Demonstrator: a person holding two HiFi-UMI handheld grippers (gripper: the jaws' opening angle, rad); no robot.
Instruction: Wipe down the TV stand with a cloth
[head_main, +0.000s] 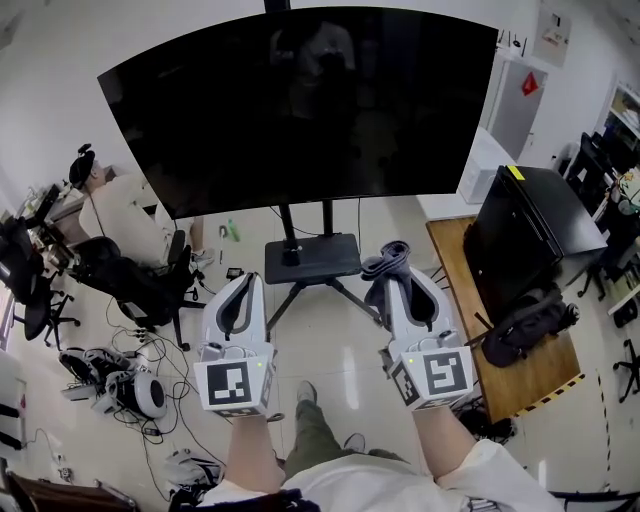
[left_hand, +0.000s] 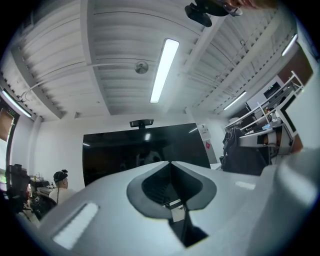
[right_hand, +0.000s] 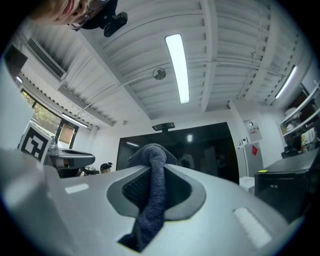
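Pre-wipe, approach step. Right gripper (head_main: 398, 278) pinches a dark grey cloth (head_main: 387, 262). Left gripper (head_main: 245, 282) has its jaws pressed together, nothing between. The TV stand's black shelf (head_main: 312, 258) sits under the TV (head_main: 300, 100), ahead of both grippers (untouched). Next: lower the cloth flat onto the shelf.

The TV stand (head_main: 311, 258) stands beneath the screen (head_main: 300, 100), left of the table (head_main: 545, 375).

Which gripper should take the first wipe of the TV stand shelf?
Right. The right gripper is shut on the cloth, and the TV stand shelf lies ahead between both grippers. The left gripper is shut and empty.
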